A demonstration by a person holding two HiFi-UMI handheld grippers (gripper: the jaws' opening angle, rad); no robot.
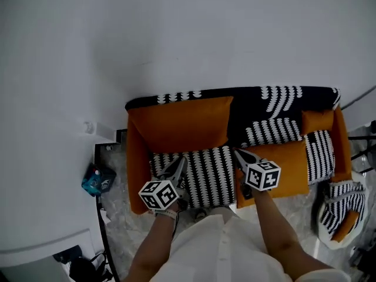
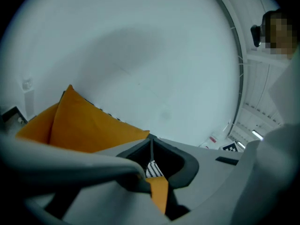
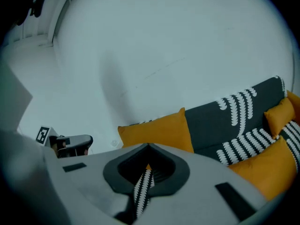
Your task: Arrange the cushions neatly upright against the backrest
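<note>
A black-and-white striped cushion [image 1: 205, 172] lies at the sofa's front between my two grippers. My left gripper [image 1: 179, 164] is shut on its left edge, and striped and orange fabric [image 2: 158, 186] shows between the closed jaws. Shut on the cushion's right corner is my right gripper [image 1: 238, 153], with a strip of striped fabric [image 3: 143, 189] pinched in its jaws. A large orange cushion [image 1: 179, 124] stands upright against the dark patterned backrest [image 1: 276, 101] at the left. It also appears in the left gripper view [image 2: 84, 125] and the right gripper view [image 3: 157, 132].
Another orange cushion [image 1: 288, 166] lies flat on the right of the seat. A small orange cushion [image 1: 317, 121] and a striped one [image 1: 320, 148] sit by the right arm. A round stool [image 1: 343, 207] with cushions stands at the right. A blue object [image 1: 97, 181] lies on the floor at the left.
</note>
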